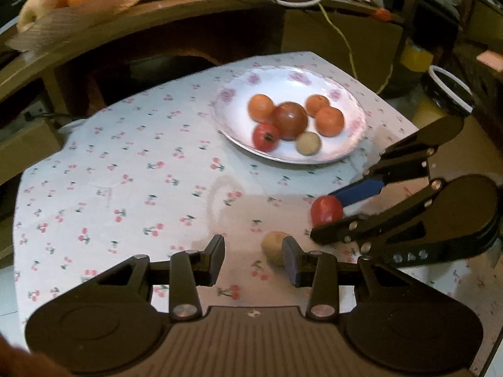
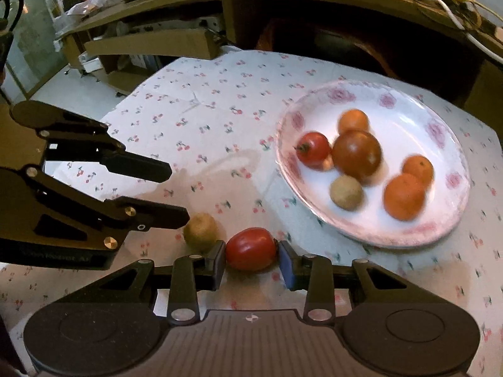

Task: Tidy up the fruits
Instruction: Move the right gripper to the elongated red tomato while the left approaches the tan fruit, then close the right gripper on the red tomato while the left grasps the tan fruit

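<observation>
Right gripper (image 2: pixel 251 259) has its pads pressed on either side of the red tomato (image 2: pixel 251 249), low centre of its own view, on the cherry-print cloth (image 2: pixel 201 100). Just left of it sits a kiwi (image 2: pixel 200 231). Left gripper (image 1: pixel 254 259) stands partly open, nothing between the pads, the kiwi (image 1: pixel 274 246) touching its right finger. The plate (image 2: pixel 408 100) of fruit lies upper right

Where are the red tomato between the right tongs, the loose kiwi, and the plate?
red tomato (image 2: pixel 251 248), right wrist view, front skin.
kiwi (image 2: pixel 200 231), right wrist view, top.
plate (image 2: pixel 377 238), right wrist view, near rim.
</observation>
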`<state>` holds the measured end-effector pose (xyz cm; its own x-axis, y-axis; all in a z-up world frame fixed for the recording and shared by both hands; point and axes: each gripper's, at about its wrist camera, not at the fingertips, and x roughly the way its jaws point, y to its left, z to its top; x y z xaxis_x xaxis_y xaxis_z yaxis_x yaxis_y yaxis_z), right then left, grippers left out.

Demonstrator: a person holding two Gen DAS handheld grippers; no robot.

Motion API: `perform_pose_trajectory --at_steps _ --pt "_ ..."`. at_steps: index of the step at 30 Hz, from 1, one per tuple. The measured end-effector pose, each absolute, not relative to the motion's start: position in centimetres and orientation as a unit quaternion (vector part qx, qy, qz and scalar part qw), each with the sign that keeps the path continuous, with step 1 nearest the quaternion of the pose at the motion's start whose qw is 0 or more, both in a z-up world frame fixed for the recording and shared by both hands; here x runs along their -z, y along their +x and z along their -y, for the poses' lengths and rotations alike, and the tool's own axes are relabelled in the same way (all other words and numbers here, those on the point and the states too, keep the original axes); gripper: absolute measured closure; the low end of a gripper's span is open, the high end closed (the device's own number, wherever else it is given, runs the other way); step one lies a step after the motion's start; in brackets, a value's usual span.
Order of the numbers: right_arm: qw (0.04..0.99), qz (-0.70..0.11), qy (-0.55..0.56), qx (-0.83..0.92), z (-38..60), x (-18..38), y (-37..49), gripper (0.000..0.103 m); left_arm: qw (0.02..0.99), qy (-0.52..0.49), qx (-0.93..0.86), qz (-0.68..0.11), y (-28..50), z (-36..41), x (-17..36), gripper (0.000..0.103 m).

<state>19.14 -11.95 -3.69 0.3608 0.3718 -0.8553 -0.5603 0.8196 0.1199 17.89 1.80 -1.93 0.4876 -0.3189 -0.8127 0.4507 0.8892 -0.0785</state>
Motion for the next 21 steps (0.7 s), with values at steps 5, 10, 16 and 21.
perform_pose_trajectory --at_steps 5,10,16,21 --pt "0.823 -0.493 -0.092 -0.265 13.6 3.4 18.5 0.065 0.856 0.076 0.235 -0.455 17.5 0.0 2.3 0.054" --pt "0.827 -0.492 -0.093 -0.257 14.7 3.3 18.3 0.065 0.855 0.079 0.234 -0.456 17.6 1.3 2.9 0.054" --pt "0.830 -0.494 -0.091 -0.242 15.7 3.3 18.1 0.065 0.848 0.089 0.236 -0.466 17.2 2.8 3.6 0.058" --pt "0.833 -0.493 -0.088 -0.235 16.2 3.2 17.6 0.065 0.854 0.089 0.224 -0.461 17.3 3.4 3.6 0.058"
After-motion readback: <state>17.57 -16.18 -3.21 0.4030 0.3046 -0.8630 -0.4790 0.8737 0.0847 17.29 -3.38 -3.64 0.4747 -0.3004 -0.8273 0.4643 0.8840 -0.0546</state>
